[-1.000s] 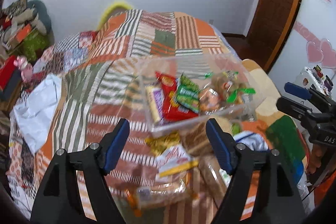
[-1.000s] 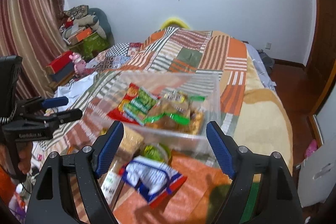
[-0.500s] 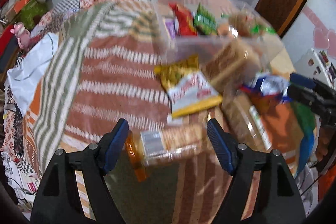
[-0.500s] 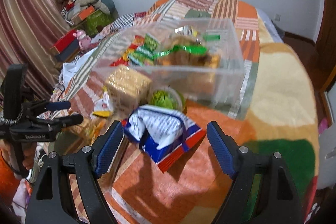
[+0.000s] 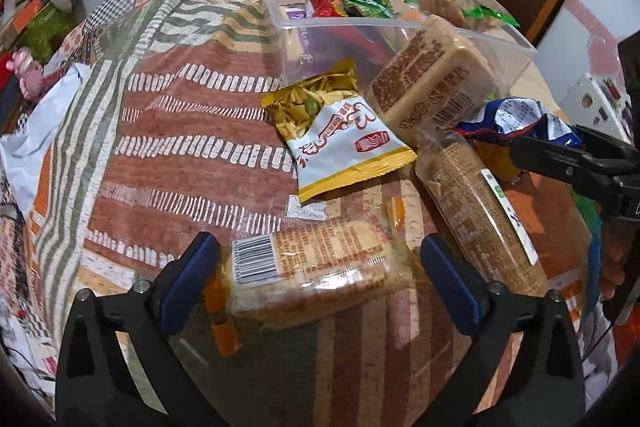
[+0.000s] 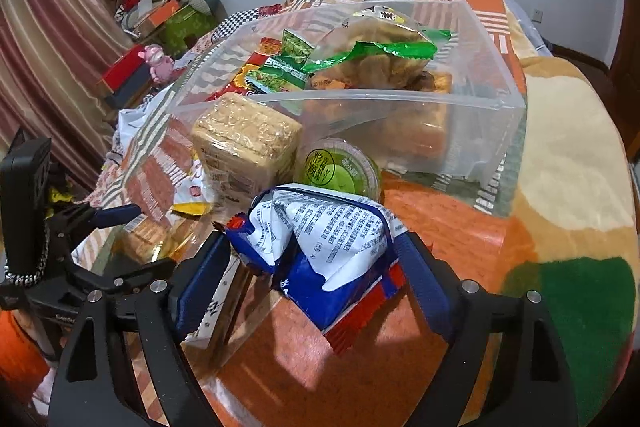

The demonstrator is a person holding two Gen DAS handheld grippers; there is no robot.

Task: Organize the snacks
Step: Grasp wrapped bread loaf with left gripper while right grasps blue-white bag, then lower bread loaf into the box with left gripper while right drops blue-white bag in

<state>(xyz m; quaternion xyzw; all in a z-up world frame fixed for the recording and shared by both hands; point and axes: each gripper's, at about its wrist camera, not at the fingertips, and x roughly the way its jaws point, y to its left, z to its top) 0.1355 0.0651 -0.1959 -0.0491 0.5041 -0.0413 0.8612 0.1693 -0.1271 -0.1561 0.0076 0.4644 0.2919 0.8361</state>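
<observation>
Left tongs (image 5: 320, 267) stand open astride the clear-wrapped cracker pack (image 5: 316, 267) on the patchwork bed quilt (image 5: 180, 147); judged step: close on its short sides, squarely, gently. Right tongs (image 6: 316, 275) gape around the crumpled blue-and-white snack bag (image 6: 324, 247); grip low. Both point forward and down toward the clear plastic bin (image 6: 360, 115) beyond, already part-filled.

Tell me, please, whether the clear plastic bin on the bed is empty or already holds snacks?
Partly filled. The clear plastic bin holds several packets, among them a green-wrapped snack bag, with room left along its near wall.
</observation>
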